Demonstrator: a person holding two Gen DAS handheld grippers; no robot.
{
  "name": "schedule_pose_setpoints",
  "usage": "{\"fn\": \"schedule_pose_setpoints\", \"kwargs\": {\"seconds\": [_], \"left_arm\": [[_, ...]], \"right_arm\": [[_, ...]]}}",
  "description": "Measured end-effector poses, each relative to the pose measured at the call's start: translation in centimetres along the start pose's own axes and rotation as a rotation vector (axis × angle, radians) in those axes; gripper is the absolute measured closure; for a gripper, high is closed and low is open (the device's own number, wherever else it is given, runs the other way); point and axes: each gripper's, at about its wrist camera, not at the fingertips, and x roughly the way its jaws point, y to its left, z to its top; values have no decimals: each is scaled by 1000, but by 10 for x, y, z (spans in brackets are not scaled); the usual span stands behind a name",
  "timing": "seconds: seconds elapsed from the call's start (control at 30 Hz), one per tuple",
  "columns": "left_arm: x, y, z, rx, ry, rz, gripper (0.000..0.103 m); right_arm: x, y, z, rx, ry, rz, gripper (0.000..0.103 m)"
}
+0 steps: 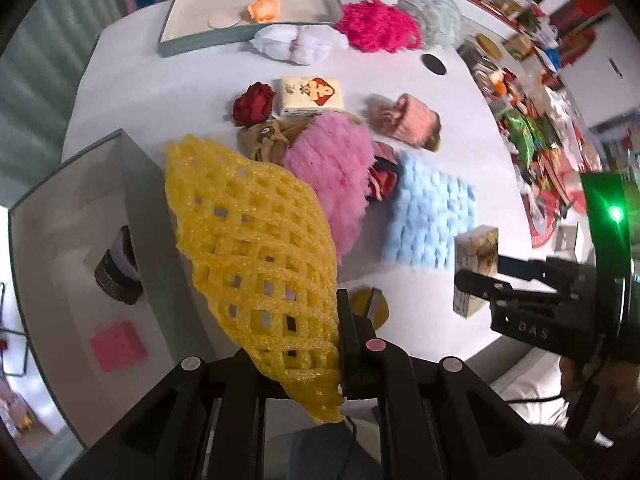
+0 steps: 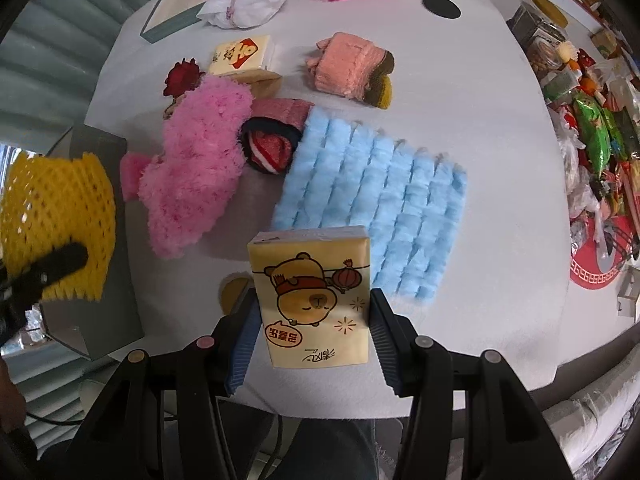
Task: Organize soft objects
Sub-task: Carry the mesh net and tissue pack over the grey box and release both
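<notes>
My left gripper [image 1: 316, 340] is shut on a yellow foam net sleeve [image 1: 256, 248] and holds it beside the near grey box [image 1: 132, 168]; the sleeve also shows in the right wrist view [image 2: 56, 208]. My right gripper [image 2: 312, 320] is shut on a cream tissue pack [image 2: 312, 296] with a bear print, held above the table's front; the pack also shows in the left wrist view [image 1: 476, 268]. On the white table [image 2: 480, 92] lie a pink fluffy cloth [image 2: 196, 164], a light blue plush mat [image 2: 372, 208], a peach rolled cloth [image 2: 348, 68] and a red rose [image 2: 182, 76].
The near box holds a dark hair tie [image 1: 116, 276] and a pink square [image 1: 116, 344]. A far tray [image 1: 248, 8] holds an orange flower [image 1: 264, 8] and a round pad. A second tissue pack [image 1: 312, 96], white cloth [image 1: 300, 42], magenta and pale green fluff lie beyond. Snack packets [image 2: 592, 128] crowd the right.
</notes>
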Motion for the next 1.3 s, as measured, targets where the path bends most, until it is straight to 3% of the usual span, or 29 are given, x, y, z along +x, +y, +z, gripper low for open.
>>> {"fn": "schedule_pose_setpoints", "kwargs": {"seconds": [0.3, 0.87, 1.13, 1.3], "left_arm": [[-22, 2, -9, 37, -73, -6, 90], [-54, 36, -24, -39, -199, -48, 90], [-77, 82, -41, -178, -271, -77, 90], [-88, 117, -55, -270, -294, -53, 90]], "right_arm": [[-12, 20, -11, -21, 7, -20, 46], [-35, 66, -6, -127, -37, -98, 46], [-43, 91, 2, -176, -60, -117, 46], [-51, 106, 10, -195, -85, -106, 46]]}}
